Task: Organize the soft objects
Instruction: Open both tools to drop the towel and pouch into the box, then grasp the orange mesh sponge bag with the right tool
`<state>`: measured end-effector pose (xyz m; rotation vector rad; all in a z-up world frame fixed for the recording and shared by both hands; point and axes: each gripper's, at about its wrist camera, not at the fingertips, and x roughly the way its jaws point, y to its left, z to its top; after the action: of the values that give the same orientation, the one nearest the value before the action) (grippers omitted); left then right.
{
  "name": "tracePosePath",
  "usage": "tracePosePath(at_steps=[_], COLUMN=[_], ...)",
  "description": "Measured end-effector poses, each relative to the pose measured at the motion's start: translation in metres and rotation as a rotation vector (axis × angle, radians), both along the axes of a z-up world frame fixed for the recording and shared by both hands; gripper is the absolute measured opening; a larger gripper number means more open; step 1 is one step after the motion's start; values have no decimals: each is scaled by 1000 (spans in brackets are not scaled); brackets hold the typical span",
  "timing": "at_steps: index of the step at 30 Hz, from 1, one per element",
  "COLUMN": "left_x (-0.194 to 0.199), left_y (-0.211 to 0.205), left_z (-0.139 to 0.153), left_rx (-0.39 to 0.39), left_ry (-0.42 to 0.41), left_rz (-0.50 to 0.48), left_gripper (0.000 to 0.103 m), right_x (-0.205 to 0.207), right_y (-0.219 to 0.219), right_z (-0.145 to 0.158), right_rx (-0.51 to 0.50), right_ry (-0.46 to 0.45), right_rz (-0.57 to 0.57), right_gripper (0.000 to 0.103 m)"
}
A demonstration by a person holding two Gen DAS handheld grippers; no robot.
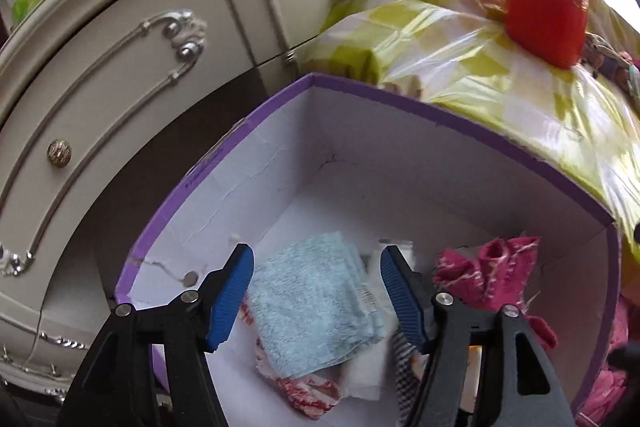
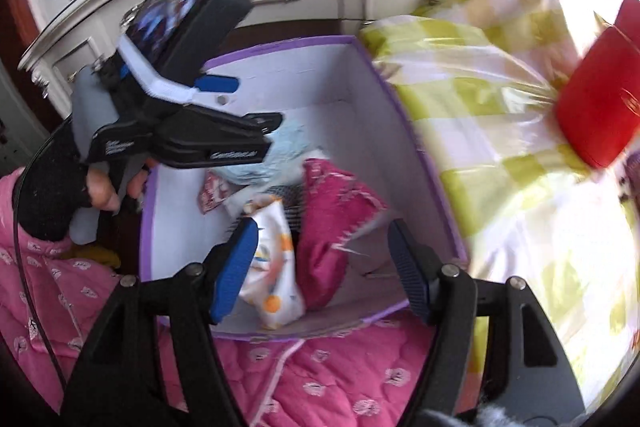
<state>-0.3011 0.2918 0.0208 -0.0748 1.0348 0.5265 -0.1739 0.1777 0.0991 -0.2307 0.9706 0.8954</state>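
both grippers, left gripper (image 1: 316,295) and right gripper (image 2: 320,267), hover open and empty over the purple box (image 1: 400,99), where 1 light-blue towel (image 1: 312,303) lies stowed.

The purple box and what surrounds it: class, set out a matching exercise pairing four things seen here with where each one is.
Things:
1. light blue towel
2. magenta cloth
3. red container
4. left gripper

Places:
A. on the green checked cover
B. over the purple box, open
C. on the box floor, folded
D. against the box's right wall

Pairs: 1-C, 2-D, 3-A, 4-B
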Motion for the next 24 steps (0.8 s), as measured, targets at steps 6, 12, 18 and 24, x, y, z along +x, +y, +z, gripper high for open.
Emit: tracePosePath(at_steps=[6, 12, 18, 24], left_x=[87, 184, 271, 284], left_y=[-89, -207, -278, -285], left_z=[18, 12, -11, -15], left_rx=[-203, -352, -332, -281], left_ry=[-48, -89, -125, -130], left_rz=[-352, -599, -641, -668], left_gripper=[77, 79, 79, 90], right_x=[73, 102, 136, 196], right_y=[-153, -296, -391, -431], right_z=[-28, -55, -76, -104], right_rx=[23, -1, -34, -19], right_ry=[124, 139, 92, 130], right_rz=[-549, -888, -1009, -962], right_gripper=[73, 75, 75, 76])
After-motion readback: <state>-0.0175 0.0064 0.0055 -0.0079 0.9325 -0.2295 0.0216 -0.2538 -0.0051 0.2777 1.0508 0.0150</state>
